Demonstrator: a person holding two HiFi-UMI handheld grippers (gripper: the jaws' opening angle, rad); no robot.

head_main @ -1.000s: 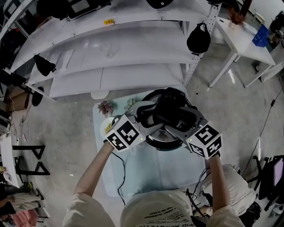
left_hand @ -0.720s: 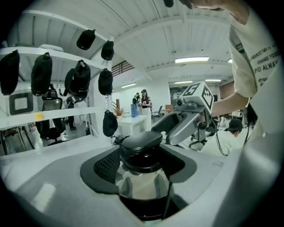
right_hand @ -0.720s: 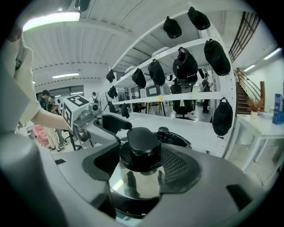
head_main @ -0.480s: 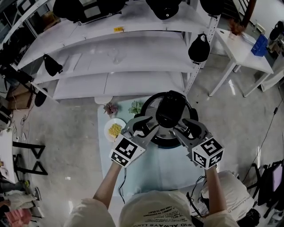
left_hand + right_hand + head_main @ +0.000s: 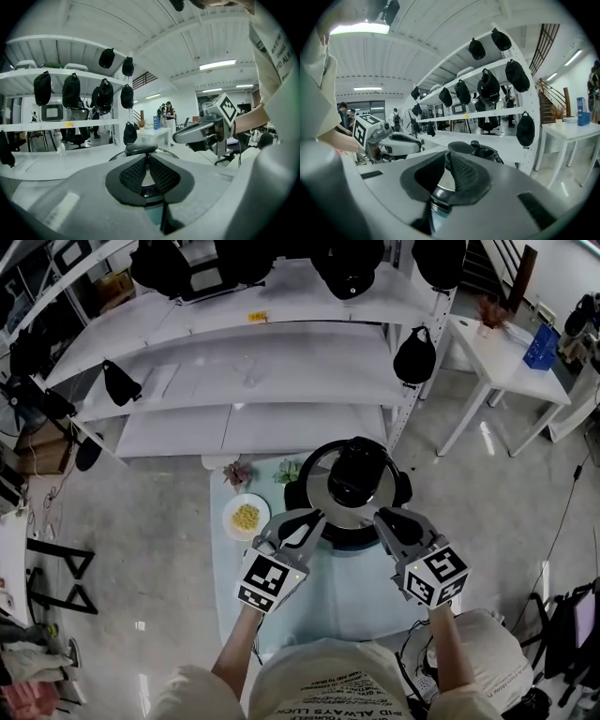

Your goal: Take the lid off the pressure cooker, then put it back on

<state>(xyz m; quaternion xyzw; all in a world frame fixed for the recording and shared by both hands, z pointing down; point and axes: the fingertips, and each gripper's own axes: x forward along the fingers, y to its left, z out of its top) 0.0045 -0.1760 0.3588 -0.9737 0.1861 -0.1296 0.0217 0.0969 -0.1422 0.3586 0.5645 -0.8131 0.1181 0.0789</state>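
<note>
Pressure cooker stands at the table's 12 o'clock end, lid seated on it. Left tongs at its 7 o'clock and right tongs at 5 o'clock have just clenched on nothing, clear of the lid. Refitting judged complete.

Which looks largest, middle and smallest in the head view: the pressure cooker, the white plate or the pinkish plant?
1. pressure cooker
2. white plate
3. pinkish plant
They sit side by side, so nearness hardly matters.
</note>
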